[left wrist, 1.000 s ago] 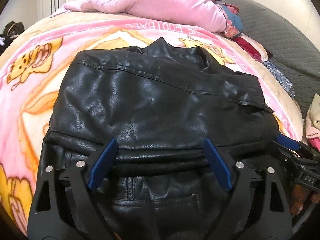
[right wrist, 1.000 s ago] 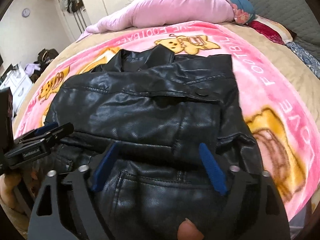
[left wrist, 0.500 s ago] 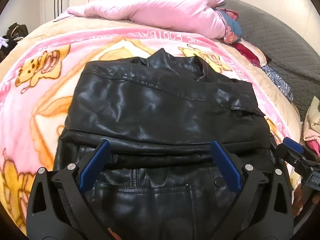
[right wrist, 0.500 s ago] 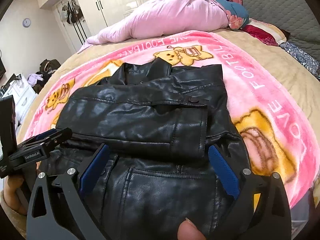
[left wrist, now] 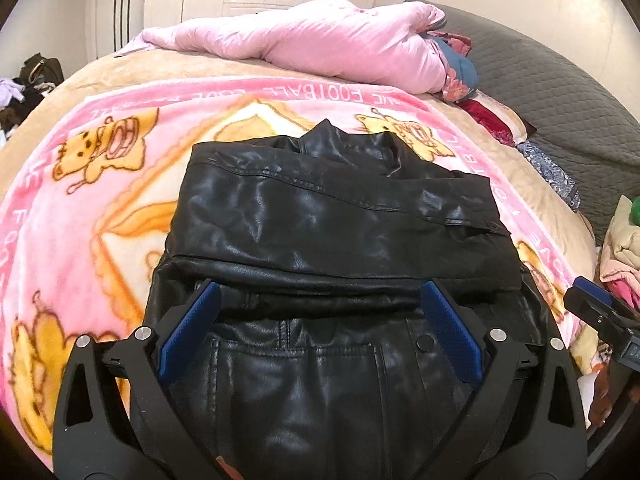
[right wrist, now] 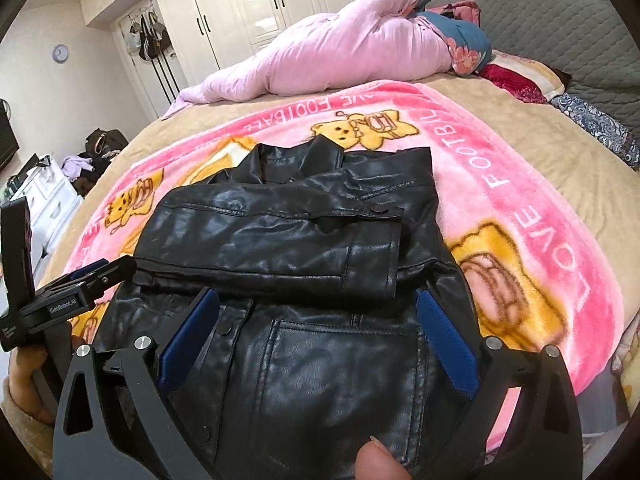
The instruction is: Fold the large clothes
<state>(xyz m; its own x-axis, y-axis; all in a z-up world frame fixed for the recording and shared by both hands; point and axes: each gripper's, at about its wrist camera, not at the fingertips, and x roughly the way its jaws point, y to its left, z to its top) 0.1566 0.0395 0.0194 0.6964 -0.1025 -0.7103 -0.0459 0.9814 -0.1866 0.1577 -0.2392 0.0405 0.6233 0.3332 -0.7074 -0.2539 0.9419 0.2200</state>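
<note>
The bed (left wrist: 132, 68) is carrying a pink cartoon blanket (left wrist: 80, 200), and a black leather jacket (left wrist: 332, 220) is lying folded on the blanket's middle, collar pointing toward the pink duvet (left wrist: 320, 44). Left tongs (left wrist: 320, 340) and right tongs (right wrist: 318, 340) are hovering over the jacket's near hem, having just been opening, now spread wide and gripping nothing.

A black jacket (left wrist: 336, 224) lies folded in the middle of a bed, on a pink blanket (left wrist: 80, 208). Bare blanket lies open on both sides of the jacket and beyond its collar. Farther back, a pink quilt (left wrist: 320, 44) heaped across the bed blocks the far edge. Pillows (right wrist: 520, 76) crowd the far right corner. A clothes pile (left wrist: 624, 240) stands just past the bed's right edge.
</note>
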